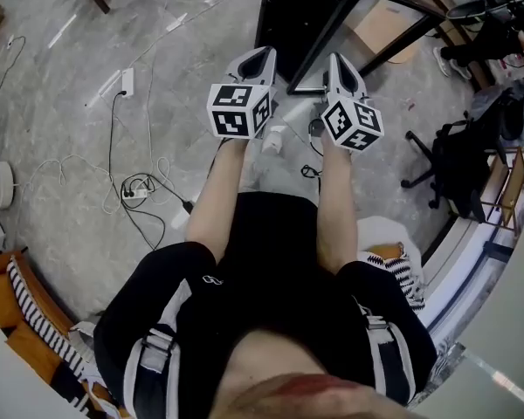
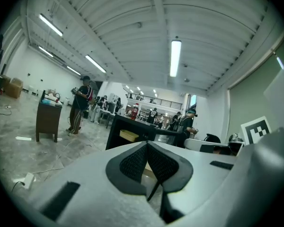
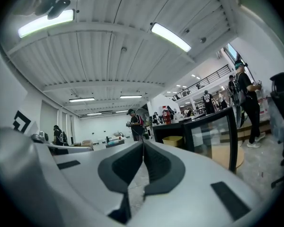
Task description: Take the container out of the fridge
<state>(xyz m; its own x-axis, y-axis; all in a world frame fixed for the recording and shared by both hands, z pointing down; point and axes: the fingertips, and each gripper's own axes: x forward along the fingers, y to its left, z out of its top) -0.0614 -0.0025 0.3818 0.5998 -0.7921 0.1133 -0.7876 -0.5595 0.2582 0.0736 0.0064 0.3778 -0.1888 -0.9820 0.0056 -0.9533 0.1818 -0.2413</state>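
Pointing forward side by side, the left claw (image 1: 266,52) and right claw (image 1: 334,58) are both closed, jaw tips touching, with nothing held. A black cabinet (image 1: 307,16) stands just ahead, its lower edge near the claw tips. A yellow container (image 2: 128,135) rests on a shelf inside it, well apart from both claws. Open floor (image 1: 61,120) lies to the left, crossed by loose cables (image 1: 138,188). An office chair (image 1: 444,160) crowds the right side. No writing is readable.
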